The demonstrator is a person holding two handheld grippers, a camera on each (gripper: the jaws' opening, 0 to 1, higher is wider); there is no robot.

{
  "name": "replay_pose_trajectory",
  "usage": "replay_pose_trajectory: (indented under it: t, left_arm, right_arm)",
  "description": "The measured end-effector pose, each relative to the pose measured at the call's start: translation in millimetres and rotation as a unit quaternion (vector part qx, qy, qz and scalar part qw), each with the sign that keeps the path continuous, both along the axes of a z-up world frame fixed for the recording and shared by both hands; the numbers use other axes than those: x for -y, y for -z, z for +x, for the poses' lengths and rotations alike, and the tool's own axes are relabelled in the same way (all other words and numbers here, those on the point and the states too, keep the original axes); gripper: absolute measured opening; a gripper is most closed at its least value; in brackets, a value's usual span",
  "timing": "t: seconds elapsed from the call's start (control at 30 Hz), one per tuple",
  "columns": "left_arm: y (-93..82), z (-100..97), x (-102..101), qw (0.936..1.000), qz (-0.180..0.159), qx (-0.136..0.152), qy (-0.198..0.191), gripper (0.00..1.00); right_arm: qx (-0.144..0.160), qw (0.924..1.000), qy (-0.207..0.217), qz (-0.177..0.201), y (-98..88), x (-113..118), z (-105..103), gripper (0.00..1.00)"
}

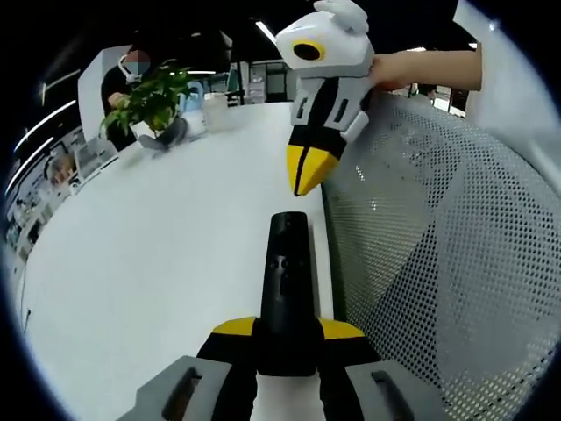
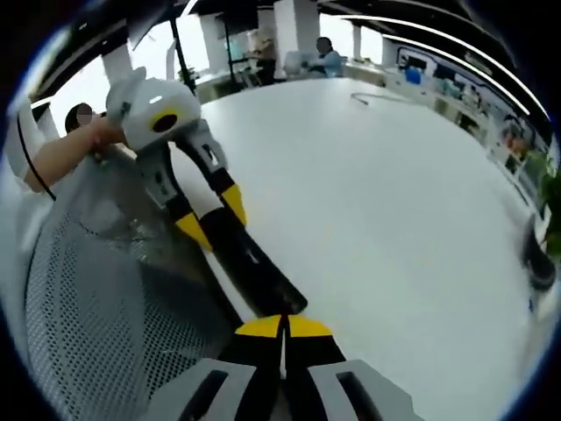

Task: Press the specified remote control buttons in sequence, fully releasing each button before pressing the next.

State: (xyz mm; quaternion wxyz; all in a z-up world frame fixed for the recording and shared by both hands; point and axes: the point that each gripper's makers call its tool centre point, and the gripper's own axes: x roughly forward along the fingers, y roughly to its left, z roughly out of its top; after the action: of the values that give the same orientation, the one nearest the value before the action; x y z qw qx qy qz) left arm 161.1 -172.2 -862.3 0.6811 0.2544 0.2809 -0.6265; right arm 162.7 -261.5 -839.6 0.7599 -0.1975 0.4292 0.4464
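Left tongs [image 1: 287, 338]: rise from the bottom centre of the left gripper view, yellow-tipped jaws clenched around the near end of the remote control [image 1: 287, 276]; in the right gripper view they come in from the upper left [image 2: 210, 219], held by a person's hand [image 2: 103, 133].
Remote control: a slim black bar with small buttons on its top face, standing up the middle of the left gripper view; in the right gripper view [image 2: 259, 276] it slants from the left tongs down toward the frame's centre, its free end just above the right tongs' tips.
Right tongs [image 2: 283, 338]: at the bottom centre of the right gripper view, yellow jaws pressed together with nothing between them; in the left gripper view [image 1: 307, 171] they hang point-down from the upper centre, just above the remote's far end, whether touching I cannot tell.
Hand pose: a bare forearm [image 1: 429, 70] reaches in from the upper right of the left gripper view to the white body of the right tongs.
Counter [image 1: 166, 254]: broad and white, under the remote.
Mesh chair back [image 1: 447, 254]: grey, perforated, along the right side of the left gripper view.
Potted plant [image 1: 151, 103]: upper left of the left gripper view, on the counter's far edge.
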Motion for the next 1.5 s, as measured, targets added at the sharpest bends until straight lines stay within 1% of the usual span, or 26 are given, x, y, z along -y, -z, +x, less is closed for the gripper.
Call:
replay_pose_trajectory:
  t: [0.17, 0.3, 0.37, 0.5, 0.6, 0.67, 0.73, 0.77, 0.83, 0.93, 1.0, 1.1, 1.2, 1.3, 1.37, 1.43, 1.5]
  left_arm:
    - [-0.2, -0.2, 0.2, 1.0000, 0.000, 0.000, 0.001, 0.25]
    - [-0.3, -0.3, 0.3, 1.0000, 0.000, 0.000, 0.002, 0.25]
    - [-0.4, 0.0, 0.2, 1.0000, 0.001, 0.000, 0.002, 0.25]
    - [-0.4, 0.0, 0.1, 1.0000, 0.001, 0.000, 0.002, 0.25]
    - [-0.3, 0.3, 0.0, 1.0000, 0.001, 0.000, 0.001, 0.25]
    - [-0.2, 0.6, 0.0, 1.0000, 0.001, 0.000, 0.001, 0.25]
    - [-0.2, 0.5, 0.0, 1.0000, 0.002, 0.000, 0.002, 0.25]
    - [-0.1, 0.5, 0.0, 1.0000, 0.002, 0.000, 0.003, 0.25]
    - [0.0, 0.4, 0.0, 1.0000, 0.002, 0.000, 0.003, 0.25]
    - [0.1, 0.2, 0.1, 1.0000, 0.002, 0.000, 0.004, 0.25]
    - [0.2, 0.2, 0.1, 1.0000, 0.002, 0.000, 0.005, 0.25]
    - [0.4, 0.1, 0.2, 1.0000, 0.002, -0.001, 0.005, 0.25]
    - [0.4, 0.0, 0.3, 1.0000, 0.002, -0.001, 0.005, 0.25]
    - [0.3, -0.1, 0.3, 1.0000, 0.001, -0.003, 0.002, 0.25]
    - [0.3, -0.1, 0.4, 1.0000, 0.001, -0.003, 0.002, 0.25]
    - [0.2, -0.2, 0.4, 1.0000, 0.001, -0.003, 0.001, 0.25]
    - [0.2, -0.3, 0.5, 1.0000, 0.001, -0.003, 0.002, 0.25]
  right_arm:
    - [-0.002, 0.9994, -0.026, -0.024, 7.6, -0.9, 3.2, 0.00]
    - [-0.002, 0.9990, -0.036, -0.028, 7.7, -2.9, 7.2, 0.00]
    - [-0.007, 0.9984, -0.046, -0.033, 9.4, -4.7, 7.7, 0.00]
    - [-0.013, 0.9944, -0.085, -0.062, 17.0, -4.0, 3.6, 0.00]
    - [-0.010, 0.9930, -0.097, -0.066, 15.8, -4.9, 5.3, 0.00]
    - [-0.015, 0.9912, -0.109, -0.074, 15.9, -5.0, 5.5, 0.00]
    - [-0.025, 0.9881, -0.122, -0.090, 16.6, -4.9, 5.4, 0.00]
    - [-0.031, 0.9850, -0.134, -0.104, 17.0, -4.4, 5.2, 0.00]
    - [-0.040, 0.9809, -0.146, -0.123, 17.8, -5.0, 5.2, 0.00]
    - [-0.054, 0.9761, -0.146, -0.152, 19.0, -5.7, 5.9, 0.00]
    - [-0.056, 0.9724, -0.153, -0.167, 19.7, -6.4, 5.7, 0.00]
    - [-0.058, 0.9734, -0.145, -0.167, 19.5, -4.8, 5.4, 0.00]
    - [-0.052, 0.9785, -0.128, -0.153, 18.7, -3.7, 5.3, 0.00]
    - [-0.028, 0.9869, -0.107, -0.118, 17.7, -4.4, 5.3, 0.00]
    - [-0.014, 0.9901, -0.099, -0.099, 16.8, -4.3, 5.1, 0.00]
    - [0.007, 0.9938, -0.086, -0.070, 16.1, -3.7, 5.0, 0.00]
    - [0.017, 0.9950, -0.082, -0.055, 15.9, -2.7, 4.3, 0.00]
